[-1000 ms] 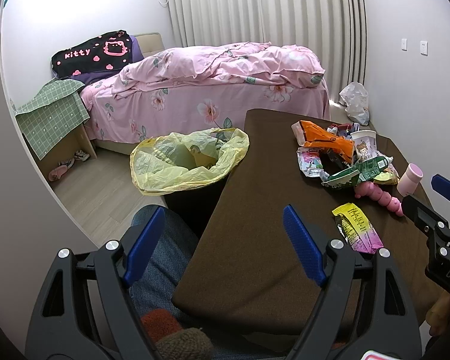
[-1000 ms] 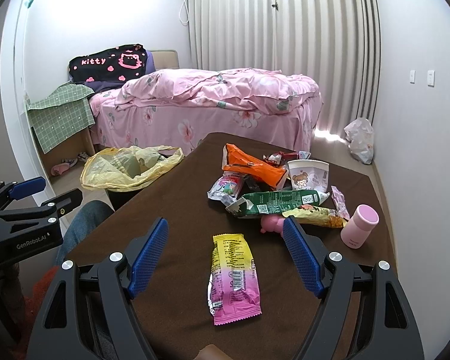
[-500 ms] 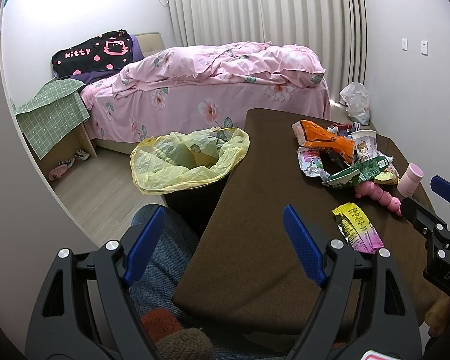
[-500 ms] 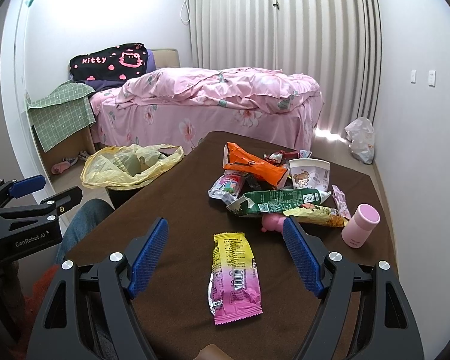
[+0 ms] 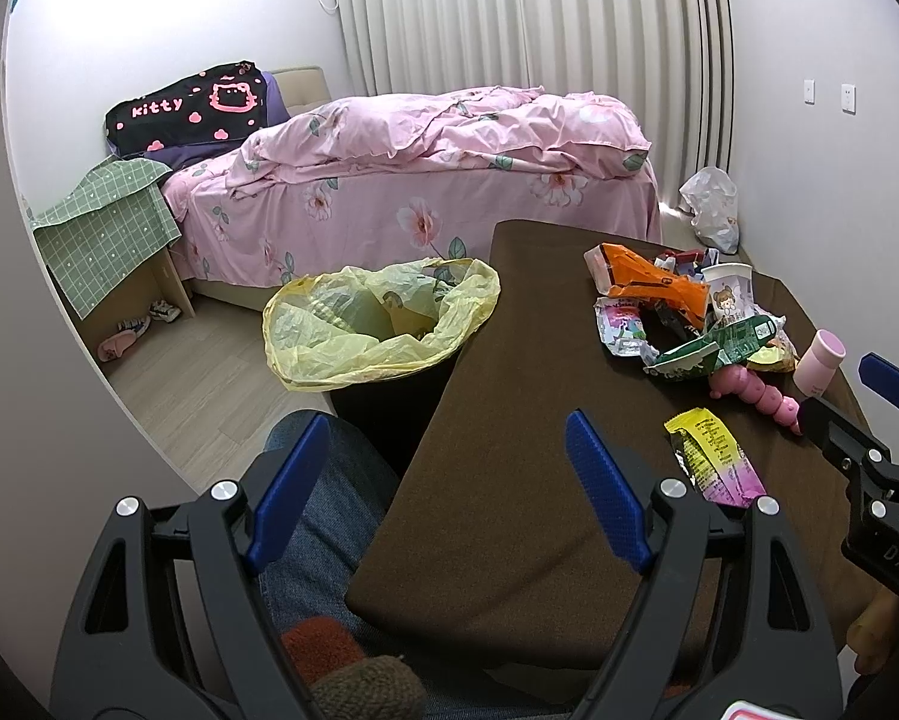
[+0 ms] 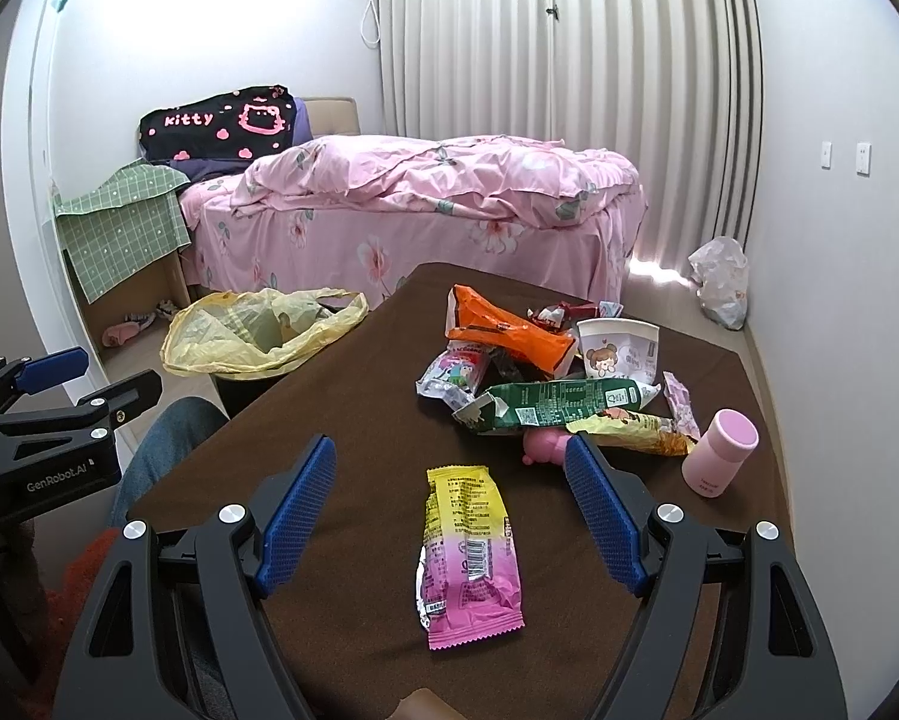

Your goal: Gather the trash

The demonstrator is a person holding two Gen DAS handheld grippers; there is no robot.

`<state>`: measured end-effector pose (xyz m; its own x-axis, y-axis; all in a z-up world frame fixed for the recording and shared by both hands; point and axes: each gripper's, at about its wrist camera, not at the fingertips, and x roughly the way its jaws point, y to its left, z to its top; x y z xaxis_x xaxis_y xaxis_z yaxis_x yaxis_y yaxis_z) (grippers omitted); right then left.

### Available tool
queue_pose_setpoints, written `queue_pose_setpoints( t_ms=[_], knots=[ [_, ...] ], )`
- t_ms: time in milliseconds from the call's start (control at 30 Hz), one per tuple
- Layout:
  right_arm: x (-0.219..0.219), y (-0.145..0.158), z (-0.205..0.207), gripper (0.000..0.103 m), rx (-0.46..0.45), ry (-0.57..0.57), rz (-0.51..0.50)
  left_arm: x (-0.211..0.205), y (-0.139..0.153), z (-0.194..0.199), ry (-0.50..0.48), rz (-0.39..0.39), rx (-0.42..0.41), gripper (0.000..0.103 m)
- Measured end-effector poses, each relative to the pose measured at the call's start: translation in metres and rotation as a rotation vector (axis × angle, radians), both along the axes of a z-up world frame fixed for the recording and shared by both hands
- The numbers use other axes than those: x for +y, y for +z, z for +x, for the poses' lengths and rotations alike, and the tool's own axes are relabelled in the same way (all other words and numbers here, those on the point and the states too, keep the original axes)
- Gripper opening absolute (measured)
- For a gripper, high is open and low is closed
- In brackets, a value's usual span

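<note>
Yellow-and-pink flat foil wrapper point(image 6: 470, 552): straight ahead of right gripper point(image 6: 449, 510), lengthwise between its spread jaws.
Left gripper point(image 5: 443, 492): farther, gaping, empty.

Brown table point(image 6: 353, 420) carries everything. Yellow-pink wrapper point(image 6: 469, 546) lies flat at 6 o'clock, apart from rest. Pile toward 12–1 o'clock — orange packet point(image 6: 503, 327), paper cup point(image 6: 619, 348), silver-pink packet point(image 6: 452, 375), green packet point(image 6: 560, 407), yellow packet point(image 6: 632, 431), pink toy point(image 6: 544, 445) partly under them. Pink cylinder point(image 6: 719, 450) stands upright at 2 o'clock, just beside pile.
</note>
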<state>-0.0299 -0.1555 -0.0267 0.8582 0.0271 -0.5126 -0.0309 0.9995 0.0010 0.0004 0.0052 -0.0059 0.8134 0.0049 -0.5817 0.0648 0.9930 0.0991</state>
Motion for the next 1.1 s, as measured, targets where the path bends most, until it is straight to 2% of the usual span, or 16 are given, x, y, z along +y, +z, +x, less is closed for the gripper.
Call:
queue_pose_setpoints(
  t_ms=[467, 600, 733, 933, 1100],
  knots=[
    [-0.011, -0.004, 0.004, 0.075, 0.008, -0.028, -0.008, 0.004, 0.005, 0.003, 0.004, -0.01, -0.008, 0.077],
    [-0.022, -0.013, 0.008, 0.075, 0.029, -0.031, -0.009, 0.003, 0.003, 0.014, -0.009, -0.012, 0.018, 0.077],
    [-0.032, -0.033, 0.013, 0.075, 0.072, -0.015, -0.001, 0.001, -0.005, 0.035, -0.058, -0.018, 0.057, 0.077],
    [-0.029, -0.074, 0.023, 0.075, 0.181, 0.062, -0.012, -0.019, -0.027, 0.069, -0.2, 0.0, 0.078, 0.077],
    [-0.024, -0.111, 0.042, 0.075, 0.266, 0.058, -0.034, -0.033, -0.048, 0.098, -0.291, -0.049, 0.12, 0.077]
  ],
)
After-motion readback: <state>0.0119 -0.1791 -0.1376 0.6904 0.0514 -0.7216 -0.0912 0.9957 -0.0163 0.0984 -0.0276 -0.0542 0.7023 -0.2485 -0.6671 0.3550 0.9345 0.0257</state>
